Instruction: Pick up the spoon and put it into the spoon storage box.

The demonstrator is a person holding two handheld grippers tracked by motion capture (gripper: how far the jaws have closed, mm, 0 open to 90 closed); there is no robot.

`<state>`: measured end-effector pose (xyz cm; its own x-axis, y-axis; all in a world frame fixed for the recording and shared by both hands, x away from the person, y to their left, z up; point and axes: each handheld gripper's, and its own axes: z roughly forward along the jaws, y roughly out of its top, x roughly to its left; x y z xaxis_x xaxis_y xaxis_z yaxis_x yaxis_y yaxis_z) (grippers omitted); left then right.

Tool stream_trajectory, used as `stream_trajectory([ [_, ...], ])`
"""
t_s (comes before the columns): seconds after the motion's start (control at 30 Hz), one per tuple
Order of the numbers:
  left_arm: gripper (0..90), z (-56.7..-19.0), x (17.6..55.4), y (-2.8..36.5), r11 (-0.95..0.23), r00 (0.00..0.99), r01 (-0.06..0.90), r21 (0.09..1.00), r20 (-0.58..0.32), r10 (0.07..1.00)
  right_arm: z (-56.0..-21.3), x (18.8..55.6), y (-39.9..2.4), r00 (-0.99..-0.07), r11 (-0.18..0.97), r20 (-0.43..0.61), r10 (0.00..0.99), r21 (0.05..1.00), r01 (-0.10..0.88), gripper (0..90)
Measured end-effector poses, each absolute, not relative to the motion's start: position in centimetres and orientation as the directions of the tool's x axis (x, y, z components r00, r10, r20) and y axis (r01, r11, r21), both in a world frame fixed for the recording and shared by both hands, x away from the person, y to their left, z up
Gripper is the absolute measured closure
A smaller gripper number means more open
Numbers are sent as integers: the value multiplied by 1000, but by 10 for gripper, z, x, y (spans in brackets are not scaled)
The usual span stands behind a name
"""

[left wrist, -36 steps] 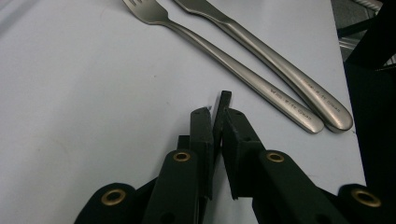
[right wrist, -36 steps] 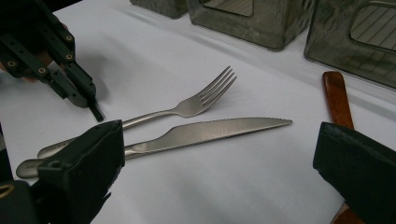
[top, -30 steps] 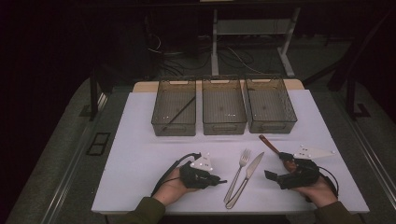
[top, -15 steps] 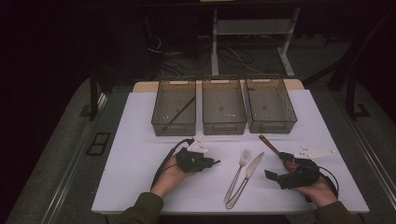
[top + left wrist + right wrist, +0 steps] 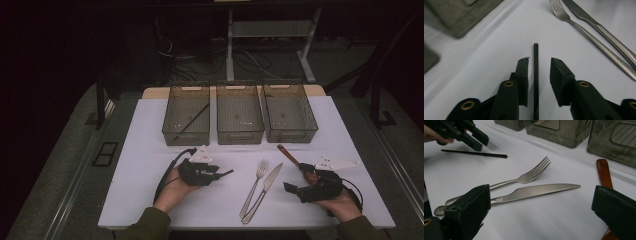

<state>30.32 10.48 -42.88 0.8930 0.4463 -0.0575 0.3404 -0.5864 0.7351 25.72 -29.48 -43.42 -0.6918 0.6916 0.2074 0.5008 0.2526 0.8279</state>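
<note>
The person's left gripper point(image 5: 223, 173) is hovering low over the white table point(image 5: 145, 195), left of the fork point(image 5: 256, 184) and knife point(image 5: 265, 187), and its jaws have just been opening. The black chopstick point(image 5: 535, 77) is lying lengthwise in the gap between them. From the left gripper view it is sitting close to one pad, with clear daylight showing on the other side, so to my eye nothing is pinching it. From the right gripper view the stick point(image 5: 474, 153) is showing beneath that gripper, down at the tabletop or barely off it. I can't tell which. The right gripper point(image 5: 295, 191) is resting near the table's front edge with its jaws spread wide and gripping nothing, a brown wooden handle point(image 5: 289, 153) running under one jaw. Behind all this three mesh bins are standing in a row, and the left bin point(image 5: 186, 136) is holding what looks like a second dark stick point(image 5: 192, 120). I'm judging the chopstick to be very light, stiff and smooth, thin enough to roll or swivel between flat pads. Anyone gripping it again is probably going to want the pads square across its middle, near the balance point, so that neither end is drooping, and closing gently so it isn't squirting out sideways.
</note>
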Motion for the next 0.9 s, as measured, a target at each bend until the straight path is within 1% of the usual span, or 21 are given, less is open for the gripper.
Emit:
stream_trajectory([
  [0.1,655,-426,292,124,-567,877,355,743,-54,478,-434,257,-295,-692,253,207,691,829,500,24],
  [0.2,655,-425,280,140,-564,869,350,748,-35,493,-434,257,-295,-691,252,208,692,827,502,25],
  [0.37,697,-426,266,161,-540,849,379,751,-49,527,-434,257,-294,-691,253,206,693,828,500,25],
  [0.43,719,-430,265,168,-530,844,400,748,-76,531,-434,257,-294,-692,255,203,693,828,499,25],
  [0.53,748,-435,266,171,-529,838,426,734,-99,537,-434,257,-294,-692,256,202,693,828,498,25],
  [0.63,761,-439,268,171,-556,848,426,714,-101,520,-434,256,-294,-688,252,208,695,826,505,25],
  [0.77,783,-441,269,171,-572,852,426,700,-99,514,-433,256,-294,-688,252,209,695,825,505,25],
  [0.9,833,-445,269,170,-599,856,422,681,-83,510,-433,256,-294,-691,253,206,693,828,501,25],
])
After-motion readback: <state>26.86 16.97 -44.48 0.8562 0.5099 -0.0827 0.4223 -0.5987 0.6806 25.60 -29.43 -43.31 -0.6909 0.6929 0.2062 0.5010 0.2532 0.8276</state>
